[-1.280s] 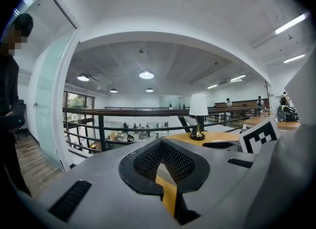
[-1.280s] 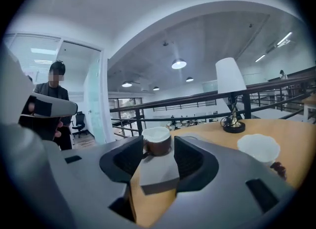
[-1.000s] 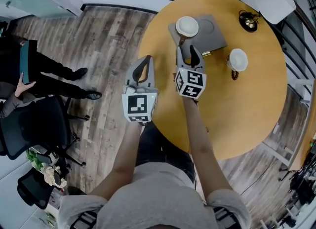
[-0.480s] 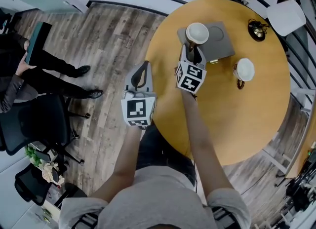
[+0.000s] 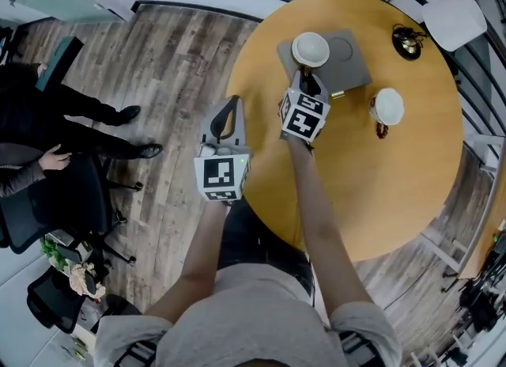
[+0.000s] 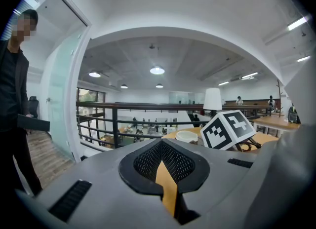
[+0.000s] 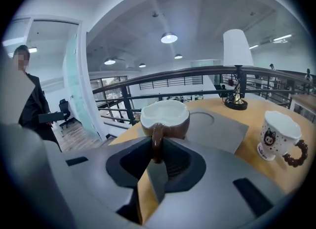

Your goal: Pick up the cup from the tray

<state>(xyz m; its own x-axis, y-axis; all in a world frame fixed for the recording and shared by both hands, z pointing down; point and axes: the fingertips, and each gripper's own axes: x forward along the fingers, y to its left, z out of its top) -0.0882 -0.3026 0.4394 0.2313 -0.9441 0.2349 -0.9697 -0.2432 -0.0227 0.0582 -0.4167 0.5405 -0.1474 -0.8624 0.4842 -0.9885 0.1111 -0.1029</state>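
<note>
The cup stands on the tray on the surface. Its handle is clamped by the right tool, whose jaws have just been closed. The left tool is held clenched and empty beside the surface.

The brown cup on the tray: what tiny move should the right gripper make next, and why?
Probably lift straight up a little. The right gripper has just been closing its jaws, and they now pinch the handle of the brown cup, while the cup sits on the grey tray. A small, level lift would show whether the grip holds.
</note>
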